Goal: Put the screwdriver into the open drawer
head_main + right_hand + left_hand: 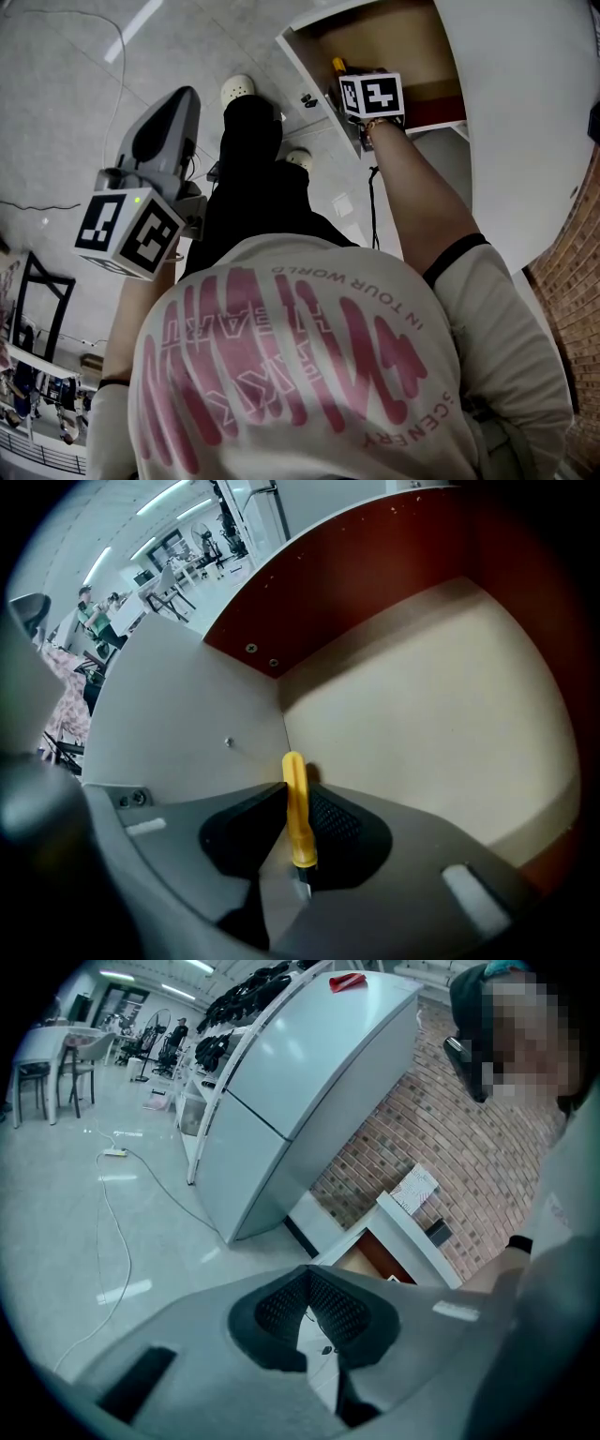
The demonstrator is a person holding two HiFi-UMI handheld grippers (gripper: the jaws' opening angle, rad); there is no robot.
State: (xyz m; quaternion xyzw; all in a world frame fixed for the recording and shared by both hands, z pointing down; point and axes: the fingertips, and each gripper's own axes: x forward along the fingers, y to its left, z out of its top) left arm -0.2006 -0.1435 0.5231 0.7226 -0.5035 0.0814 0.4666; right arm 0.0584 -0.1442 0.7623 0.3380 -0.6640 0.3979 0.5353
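— Starting nearest: what is gripped, and by which tool?
— The screwdriver (296, 808) is clamped by its yellow handle between the pads of the right gripper (295, 797). The handle end is pointed down and away, the dark collar toward the camera. The left gripper (307, 1274) is seen with its jaws closed tip to tip and nothing between them. It is held off to the side above the floor (56, 1241), well apart from the work.
— Where is the tool placed relative to the drawer?
— It is held within the open drawer (431, 705), near the corner where the pale side wall (187, 705) meets the red-brown back panel (375, 564). Bare tan bottom is seen beyond it. Step judged: the carry is done, the set-down is in hand, and release is not yet made.
— What is called for next?
— Likely a little lowering, perhaps a tilt so the handle is laid flat. The jaws are then to be parted and the gripper lifted straight out, clear of the side wall.
— What cannot be made out?
— Shaft and blade are hidden behind the gripper body. Whether the handle end touches the drawer bottom cannot be told; a shadow is seen just behind it, but no contact line. In the head view the right jaws are covered by the marker cube (371, 96), and only a sliver of yellow is shown. The drawer front is cut off. Far off, past the drawer's edge, people (94, 607) are seen, too small to be read.
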